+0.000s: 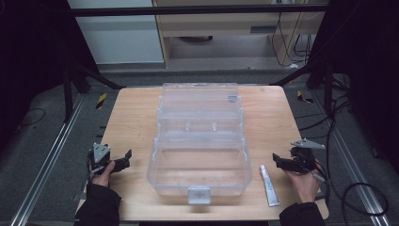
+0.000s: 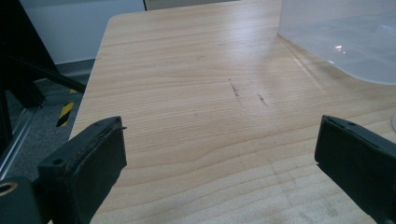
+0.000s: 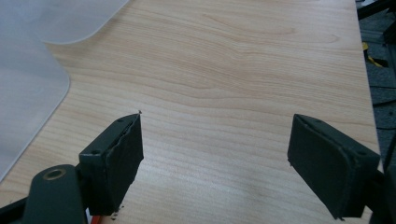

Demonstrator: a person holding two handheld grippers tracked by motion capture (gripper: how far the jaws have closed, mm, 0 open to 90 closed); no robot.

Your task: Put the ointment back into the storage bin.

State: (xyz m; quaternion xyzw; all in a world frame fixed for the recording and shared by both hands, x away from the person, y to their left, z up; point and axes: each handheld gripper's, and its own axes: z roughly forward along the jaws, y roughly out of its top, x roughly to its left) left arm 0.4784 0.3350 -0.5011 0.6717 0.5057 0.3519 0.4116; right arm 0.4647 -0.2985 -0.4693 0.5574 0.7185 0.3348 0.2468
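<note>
The table (image 1: 136, 117) is pale wood with fine brown grain; in the left gripper view two short dark scuffs mark it near the box. The box (image 1: 200, 141) on it is clear, colourless plastic, with a frosted grey latch at its near wall. Right of the box lies a white tube (image 1: 268, 184) with a silvery sheen. Both grippers (image 1: 123, 159) (image 1: 281, 162) are black, each topped by a grey plate. Left of the table, a yellow-and-black striped strip (image 1: 101, 100) marks the grey floor.

A high camera looks forward and down over the whole wooden table (image 1: 136, 117). Two gripper cameras sit low over its near corners, facing its far edge and sharing the clear box (image 1: 200, 141).
</note>
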